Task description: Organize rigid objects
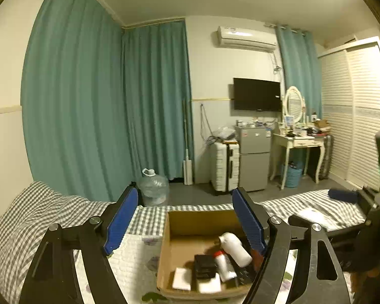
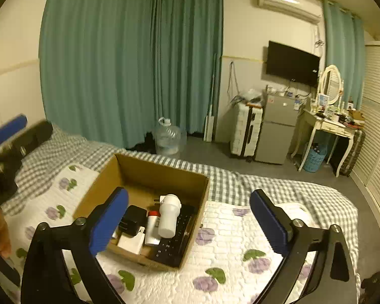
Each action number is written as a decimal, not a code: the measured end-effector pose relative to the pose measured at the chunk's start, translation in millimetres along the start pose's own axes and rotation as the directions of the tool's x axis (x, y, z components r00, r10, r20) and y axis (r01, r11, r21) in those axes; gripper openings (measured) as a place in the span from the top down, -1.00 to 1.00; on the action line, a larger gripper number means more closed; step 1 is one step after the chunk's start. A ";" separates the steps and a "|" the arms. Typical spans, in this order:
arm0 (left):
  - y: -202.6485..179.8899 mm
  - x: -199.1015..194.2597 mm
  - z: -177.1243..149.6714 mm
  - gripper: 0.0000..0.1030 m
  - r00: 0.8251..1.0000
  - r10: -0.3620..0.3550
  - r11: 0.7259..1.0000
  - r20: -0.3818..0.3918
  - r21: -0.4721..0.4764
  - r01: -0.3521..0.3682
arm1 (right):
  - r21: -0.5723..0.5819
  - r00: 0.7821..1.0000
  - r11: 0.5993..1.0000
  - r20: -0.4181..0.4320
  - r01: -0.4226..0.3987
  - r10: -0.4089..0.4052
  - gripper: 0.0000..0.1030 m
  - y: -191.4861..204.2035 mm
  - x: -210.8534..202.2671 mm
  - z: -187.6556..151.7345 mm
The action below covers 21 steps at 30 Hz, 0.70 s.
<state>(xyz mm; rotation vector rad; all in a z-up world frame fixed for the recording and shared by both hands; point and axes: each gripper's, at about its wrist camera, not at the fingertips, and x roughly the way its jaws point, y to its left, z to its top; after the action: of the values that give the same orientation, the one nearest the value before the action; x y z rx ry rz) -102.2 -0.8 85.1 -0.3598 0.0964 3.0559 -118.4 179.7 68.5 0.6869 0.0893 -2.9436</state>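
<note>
Left claw (image 1: 185,220): jaws spread wide, nothing between pads, raised above cardboard box (image 1: 169,230), touching nothing. Right claw (image 2: 190,223): jaws at widest spread, empty, clear of box rim. Box sits on bed (image 2: 240,240), on floral quilt. Inside box: white bottle (image 2: 167,215) lying atop black keyboard (image 2: 174,240), red-capped tube (image 2: 152,228), black charger (image 2: 134,219), white adapter (image 2: 133,242).
</note>
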 end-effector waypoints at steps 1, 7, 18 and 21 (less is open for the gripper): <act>0.6 -5.6 1.0 -0.56 1.000 -0.001 1.000 -0.003 -0.004 0.001 | 0.008 1.000 1.000 0.012 0.007 -0.007 -1.00 0.0 -10.8 1.0; 3.2 -34.8 -4.1 -0.56 1.000 -0.008 1.000 -0.005 -0.009 0.008 | 0.025 0.995 0.998 0.081 0.057 -0.058 -1.00 2.4 -57.3 -5.0; 2.8 -21.5 -66.9 -0.56 0.994 0.073 0.997 -0.076 0.006 -0.073 | 0.056 0.992 0.996 0.102 0.070 -0.076 -1.00 15.2 -22.2 -68.7; 3.4 -5.2 -83.9 -0.56 0.987 0.079 0.997 -0.138 0.010 -0.078 | 0.038 0.994 0.996 0.065 0.081 -0.083 -1.00 17.4 -4.9 -79.3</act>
<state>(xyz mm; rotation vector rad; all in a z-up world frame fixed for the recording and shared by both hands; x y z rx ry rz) -78.1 -10.3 5.1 -0.5809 0.1264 3.1041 -77.1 169.7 -0.9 0.6034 0.0607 -3.0502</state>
